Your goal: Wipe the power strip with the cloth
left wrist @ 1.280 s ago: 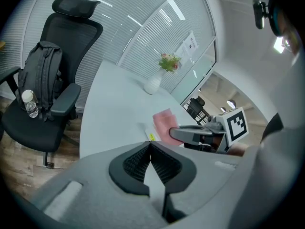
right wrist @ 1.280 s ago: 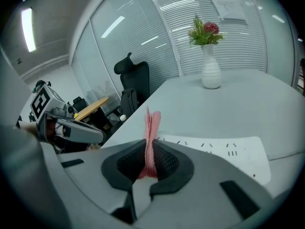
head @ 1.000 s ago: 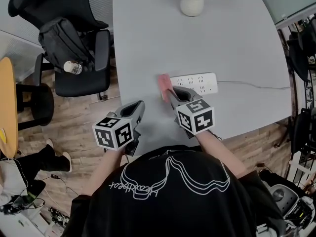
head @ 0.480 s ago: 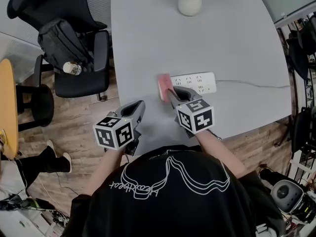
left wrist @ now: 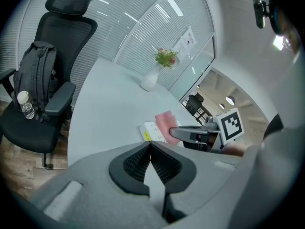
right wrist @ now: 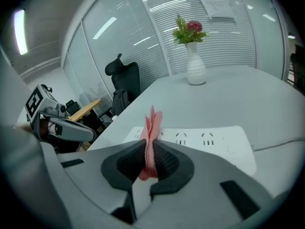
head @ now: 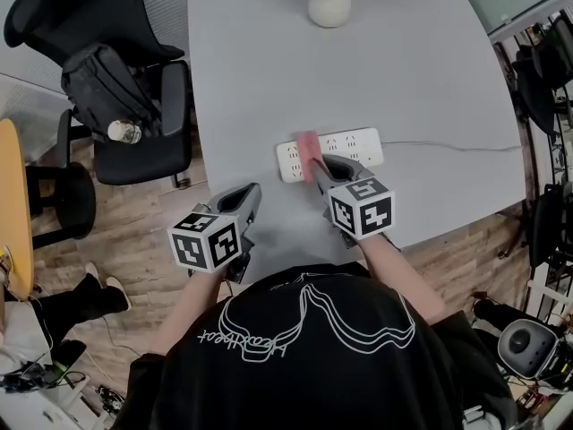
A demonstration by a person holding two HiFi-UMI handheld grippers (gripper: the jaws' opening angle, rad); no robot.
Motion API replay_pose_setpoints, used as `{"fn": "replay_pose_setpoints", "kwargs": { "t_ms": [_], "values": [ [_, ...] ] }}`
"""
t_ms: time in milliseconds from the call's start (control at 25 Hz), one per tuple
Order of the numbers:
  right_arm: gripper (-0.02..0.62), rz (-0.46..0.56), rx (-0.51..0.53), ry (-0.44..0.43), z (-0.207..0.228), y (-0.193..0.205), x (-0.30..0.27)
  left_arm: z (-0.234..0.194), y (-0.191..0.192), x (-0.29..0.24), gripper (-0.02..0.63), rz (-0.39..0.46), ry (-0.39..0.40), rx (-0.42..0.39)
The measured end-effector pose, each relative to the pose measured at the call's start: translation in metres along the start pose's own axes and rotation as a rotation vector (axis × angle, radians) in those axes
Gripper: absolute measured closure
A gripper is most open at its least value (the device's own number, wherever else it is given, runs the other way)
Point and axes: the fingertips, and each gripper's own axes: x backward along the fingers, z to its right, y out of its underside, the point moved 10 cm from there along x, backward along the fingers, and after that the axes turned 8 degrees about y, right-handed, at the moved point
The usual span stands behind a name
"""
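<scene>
right gripper (head: 315,164) fingers pinch the cloth (head: 307,142); best sweep it lengthwise along the power strip (head: 354,143) (left gripper (head: 252,193) fingers closed, empty).

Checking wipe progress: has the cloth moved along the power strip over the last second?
Yes. The cloth slid right, from beyond the left end of the power strip onto it.

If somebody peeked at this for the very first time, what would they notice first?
Probably the bright pink cloth, pinched in the shut jaws of the right gripper and held over the white power strip near the front of the grey table. The left gripper waits at the table's near left edge, jaws shut on nothing. A white vase of flowers stands at the far end.
</scene>
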Motion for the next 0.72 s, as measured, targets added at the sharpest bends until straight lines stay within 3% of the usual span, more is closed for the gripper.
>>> {"fn": "replay_pose_setpoints", "kwargs": {
  "t_ms": [720],
  "values": [
    [0.551,0.035,-0.11,0.143,0.06,0.015,0.033,0.015,0.004,-0.023,0.594,-0.045,0.047,-0.026]
  ]
}}
